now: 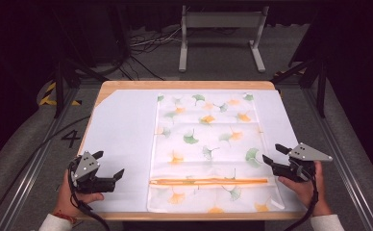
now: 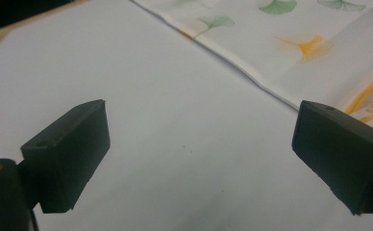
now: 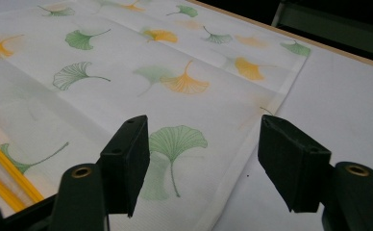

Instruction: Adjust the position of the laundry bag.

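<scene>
1. I have the left gripper hovering near the front-left corner of the table with its jaws wide apart and nothing between them; in the left gripper view only the white sheet lies under them.
2. My right gripper has its jaws apart too, gripping nothing, poised over the right edge of the cloth.
3. The cloth, white with green and orange ginkgo leaves, lies flat in the middle of the sheet, an orange stripe running across it near the front.
4. Risk: the cloth looks thin, so if I close the right jaws too shallowly on the hem I judge it may slip out, or I may pinch the sheet along with it.
5. Risk: lifting one side alone could drag and wrinkle the whole piece, since my left gripper sits well off the cloth.
6. Beyond the table, the room is dark; a white metal frame and loose cables sit on grey floor.
</scene>
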{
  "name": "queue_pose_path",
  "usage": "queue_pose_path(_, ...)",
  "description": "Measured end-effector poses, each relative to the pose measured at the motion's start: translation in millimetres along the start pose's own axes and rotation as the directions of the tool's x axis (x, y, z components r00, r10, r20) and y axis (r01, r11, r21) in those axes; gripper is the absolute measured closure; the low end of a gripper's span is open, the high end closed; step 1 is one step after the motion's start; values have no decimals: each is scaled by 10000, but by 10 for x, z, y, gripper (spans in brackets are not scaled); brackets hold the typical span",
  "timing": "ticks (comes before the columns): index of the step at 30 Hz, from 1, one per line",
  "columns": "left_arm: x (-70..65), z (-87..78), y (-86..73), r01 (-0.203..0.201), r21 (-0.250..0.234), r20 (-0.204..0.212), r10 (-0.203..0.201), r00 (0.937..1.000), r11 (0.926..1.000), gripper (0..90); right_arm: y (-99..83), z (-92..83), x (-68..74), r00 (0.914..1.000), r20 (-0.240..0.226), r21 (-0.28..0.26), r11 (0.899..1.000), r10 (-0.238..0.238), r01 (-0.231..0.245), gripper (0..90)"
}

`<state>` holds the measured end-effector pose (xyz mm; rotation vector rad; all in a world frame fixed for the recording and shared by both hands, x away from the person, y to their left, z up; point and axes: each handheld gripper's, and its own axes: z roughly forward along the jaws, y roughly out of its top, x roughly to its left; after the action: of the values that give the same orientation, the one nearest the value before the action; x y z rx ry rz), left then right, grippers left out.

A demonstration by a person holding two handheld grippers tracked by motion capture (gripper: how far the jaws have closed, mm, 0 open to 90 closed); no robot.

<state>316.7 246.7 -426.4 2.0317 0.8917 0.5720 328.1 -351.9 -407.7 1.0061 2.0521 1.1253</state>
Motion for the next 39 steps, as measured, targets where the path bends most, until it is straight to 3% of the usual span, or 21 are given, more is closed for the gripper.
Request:
queue_pose_path(3,-36,42,-23,-89,240,-24,89,10000,9997,91,7,-8,2,10000,19,-5,10000,-24,24,356)
queue_pose_path(4,-40,42,-34,170,69,264,-172,9995,9998,96,14,-10,3,10000,27,-30,10000,-67,67,356)
queue_pose_path(5,-40,42,-34,170,69,264,-172,9995,9998,96,14,-10,3,10000,27,-30,10000,-67,67,356)
queue_pose_path(9,-56,30,-66,937,-96,1042,-922,9903,9956,103,33,13,21,9997,76,13,9998,-212,212,354)
queue_pose_path(12,-146,58,-82,1073,194,1429,-1090,9837,9940,100,39,51,17,9996,82,116,9995,-283,282,353)
queue_pose_path(13,-193,73,-80,917,300,1474,-951,9845,9953,102,42,58,14,9995,106,140,9995,-291,289,354)
queue_pose_path(16,-403,145,-60,398,861,2060,-569,9769,9955,194,28,81,6,9997,71,327,9992,-232,229,354)
queue_pose_path(18,-537,190,-39,2,1215,2215,-273,9748,9926,235,21,102,4,9998,56,423,9989,-212,210,354)
queue_pose_path(19,-609,209,-29,-40,1256,2475,-275,9685,9921,242,24,111,3,9998,53,441,9988,-208,206,354)
queue_pose_path(20,-609,209,-29,-40,1256,2475,-275,9685,9921,253,28,122,5,9998,17,433,9989,-207,206,353)
queue_pose_path(23,-803,271,0,-304,1480,2798,-124,9600,9885,269,33,146,23,9995,-75,476,9984,-297,301,352)
queue_pose_path(27,-907,333,3,-401,1757,2895,-127,9571,9836,284,33,173,44,9989,-144,556,9975,-440,447,350)
queue_pose_path(29,-937,378,-7,-234,1914,2627,-283,9645,9812,283,38,186,51,9987,-163,566,9972,-478,487,349)
queue_pose_path(31,-953,390,-2,-163,1931,2553,-342,9663,9810,277,44,189,62,9984,-178,551,9969,-544,553,347)
queue_pose_path(35,-1042,395,17,-754,2113,2034,316,9786,9745,292,43,198,68,9983,-230,574,9969,-532,545,343)
queue_pose_path(37,-1047,384,25,-810,2138,2041,366,9783,9735,336,41,205,72,9980,-273,610,9965,-562,578,341)
queue_pose_path(39,-1043,369,29,-867,2123,2083,416,9772,9734,438,40,214,82,9976,-380,670,9959,-578,602,336)
